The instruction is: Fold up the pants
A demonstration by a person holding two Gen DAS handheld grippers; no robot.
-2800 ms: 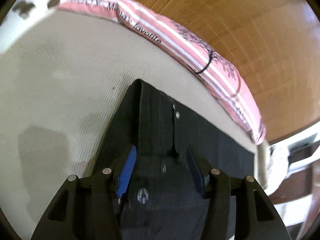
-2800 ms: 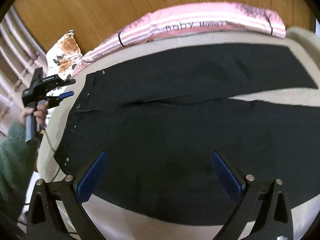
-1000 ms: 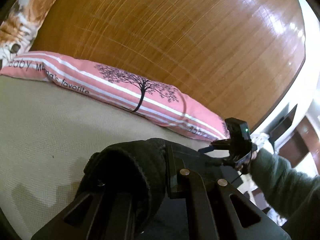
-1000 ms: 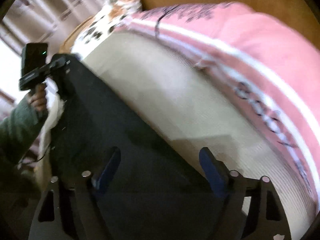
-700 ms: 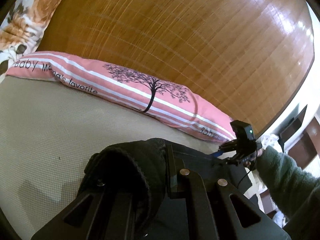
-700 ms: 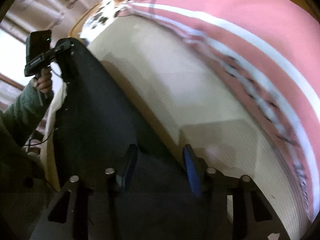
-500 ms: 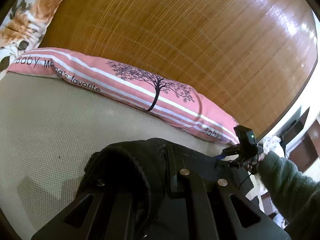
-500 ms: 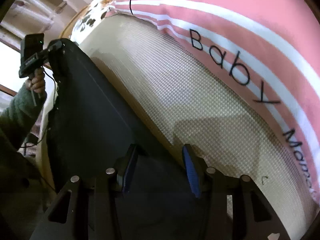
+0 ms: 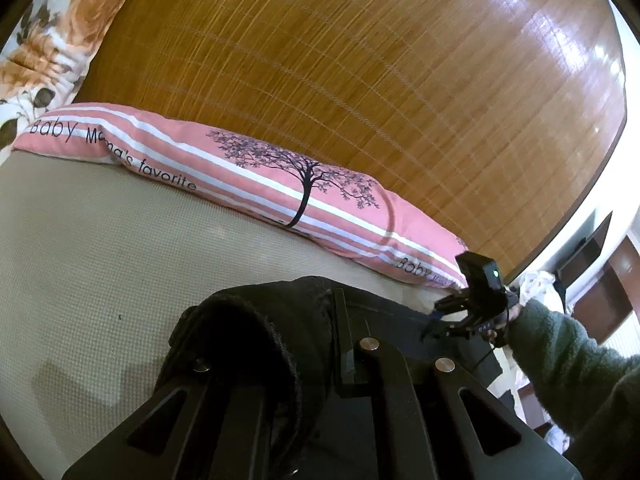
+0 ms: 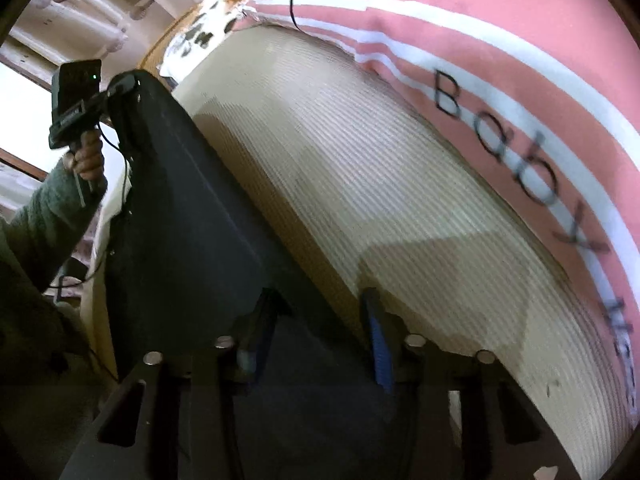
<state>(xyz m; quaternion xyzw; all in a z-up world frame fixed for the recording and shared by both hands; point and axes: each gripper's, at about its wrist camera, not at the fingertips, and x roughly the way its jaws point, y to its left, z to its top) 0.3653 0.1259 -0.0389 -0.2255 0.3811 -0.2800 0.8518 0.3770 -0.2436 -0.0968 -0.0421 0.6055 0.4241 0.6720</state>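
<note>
Bed setup again: beige mattress [image 9: 120, 248] with a pink pillow [image 9: 256, 176] along its far edge, a floral pillow [image 9: 60, 32] at the far left corner, and a wooden headboard [image 9: 360, 80] behind.

Going left to right: the left gripper [image 10: 120, 92] is clamped fully shut on a bunched handful of the pants [image 10: 192, 208], holding that end up off the mattress near the left edge. In its own camera you just see dark cloth draped over the fingers. It hasn't budged over the last second.

What did change is the right gripper [image 10: 316, 328]. A second ago it was wide open above the cloth; it has dropped toward the mattress, and its jaws have just been closing, with the pants' far edge sitting between the blue pads [image 10: 378, 348]. There's a gap there yet, and I can't tell if the pads are actually pinching the fabric.

So the pants are stretched along the mattress's near side between the two grippers. My read: once the right one bites, both ends are held and the fold-over can start. If it only catches one layer, the edge could slip out on the lift.
</note>
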